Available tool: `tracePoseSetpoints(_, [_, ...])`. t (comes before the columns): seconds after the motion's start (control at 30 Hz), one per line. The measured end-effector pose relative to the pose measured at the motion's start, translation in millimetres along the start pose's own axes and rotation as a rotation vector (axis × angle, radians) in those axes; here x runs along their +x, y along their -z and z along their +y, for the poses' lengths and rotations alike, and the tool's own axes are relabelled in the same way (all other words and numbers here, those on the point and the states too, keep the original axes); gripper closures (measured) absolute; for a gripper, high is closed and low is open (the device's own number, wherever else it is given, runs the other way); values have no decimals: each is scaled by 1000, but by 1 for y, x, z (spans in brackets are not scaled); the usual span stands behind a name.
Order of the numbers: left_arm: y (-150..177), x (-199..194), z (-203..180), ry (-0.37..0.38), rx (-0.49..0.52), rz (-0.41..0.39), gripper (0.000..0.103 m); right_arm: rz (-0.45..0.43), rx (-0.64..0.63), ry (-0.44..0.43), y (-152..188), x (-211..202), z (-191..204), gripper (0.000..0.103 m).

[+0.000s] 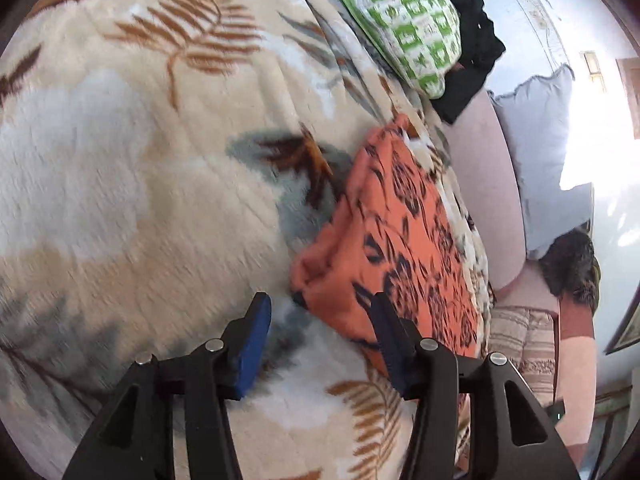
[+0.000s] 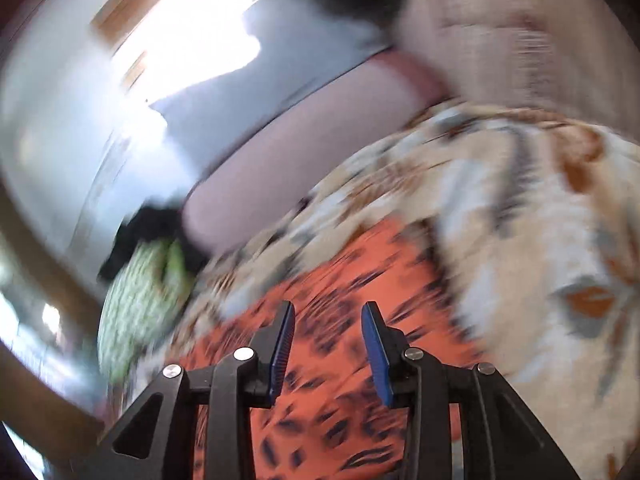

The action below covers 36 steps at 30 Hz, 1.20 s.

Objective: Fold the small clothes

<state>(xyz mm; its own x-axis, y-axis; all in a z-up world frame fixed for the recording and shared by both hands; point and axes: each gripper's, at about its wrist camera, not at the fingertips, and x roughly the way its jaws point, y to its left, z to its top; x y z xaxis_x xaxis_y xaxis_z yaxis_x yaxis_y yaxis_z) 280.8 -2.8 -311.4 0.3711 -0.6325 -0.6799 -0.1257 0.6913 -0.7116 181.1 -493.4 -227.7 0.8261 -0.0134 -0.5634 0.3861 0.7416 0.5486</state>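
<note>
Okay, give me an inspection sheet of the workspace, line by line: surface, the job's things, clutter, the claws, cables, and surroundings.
Surface: fleece leaf-print blanket covers the bed.
Job's things: orange floral cloth lies bunched on the blanket, not in either claw.
Clutter: green-and-white pillow with a black garment behind it; pale blue pillow at the edge.
Claws: left claw open, beside the cloth's edge; right claw open, over the cloth.
Cables: nothing seen.
Surroundings: bright window; the right wrist view is motion-blurred.
</note>
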Motion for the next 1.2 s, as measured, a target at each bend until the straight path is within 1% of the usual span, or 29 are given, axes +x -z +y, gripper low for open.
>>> tracePoseSetpoints(0.03, [9,7,-7,8,0,7,50,48,-44,-22,12,11,16,68])
tracePoseSetpoints(0.07, [15,9,-10,20,-3,14,48,78,-79,-36,21,20,31,68])
tracePoseSetpoints(0.13, [25,15,-12,42,-22,34,35,133,-144,-47,40,35,53,68])
tracePoseSetpoints(0.2, [31,26,-13,82,-53,48,35,203,-171,-37,61,53,60,68])
tracePoseSetpoints(0.23, [30,29,-13,90,-63,37,35,281,-175,-20,73,70,58,68])
tracePoseSetpoints(0.27, [27,30,-13,102,-74,18,35,334,-178,1,82,82,56,68])
tracePoseSetpoints(0.33, [18,36,-11,132,-112,-21,35,293,-193,-7,87,82,54,67])
tracePoseSetpoints(0.4, [11,44,-12,155,-136,-48,35,306,-191,-11,88,81,53,67])
tracePoseSetpoints(0.5, [7,52,-22,163,-91,-102,35,300,-141,-52,90,77,40,67])
tracePoseSetpoints(0.57, [8,57,-28,150,-64,-127,37,301,-123,-74,87,77,37,67])
tracePoseSetpoints(0.6, [9,60,-32,144,-44,-139,45,301,-115,-82,86,76,35,67])
tracePoseSetpoints(0.63, [7,64,-36,133,-27,-135,61,301,-108,-92,86,75,31,67])
tracePoseSetpoints(0.67, [7,69,-39,116,-11,-120,68,299,-103,-98,85,76,32,67])
tracePoseSetpoints(0.73, [5,74,-38,98,-3,-118,75,299,-90,-108,85,80,35,67])
tracePoseSetpoints(0.83, [4,74,-44,80,24,-134,78,295,-69,-129,80,77,33,68])
tracePoseSetpoints(0.87, [3,72,-47,75,39,-140,79,262,-48,-153,75,72,32,68])
tracePoseSetpoints(0.93, [3,69,-58,67,94,-158,81,184,-27,-176,64,59,29,68])
tracePoseSetpoints(0.97, [4,66,-66,56,140,-172,81,167,-23,-168,61,57,27,68])
tracePoseSetpoints(1.0, [6,62,-74,45,184,-185,81,193,-18,-148,61,64,23,69])
tracePoseSetpoints(1.07, [10,55,-91,31,255,-205,82,361,3,-141,71,93,15,68])
tracePoseSetpoints(1.13, [15,46,-114,19,338,-232,82,333,21,-148,65,86,10,76])
tracePoseSetpoints(1.17, [18,42,-126,13,377,-242,82,349,66,-169,59,81,4,76])
tracePoseSetpoints(1.2, [21,40,-141,3,418,-253,82,340,100,-185,54,76,-2,76])
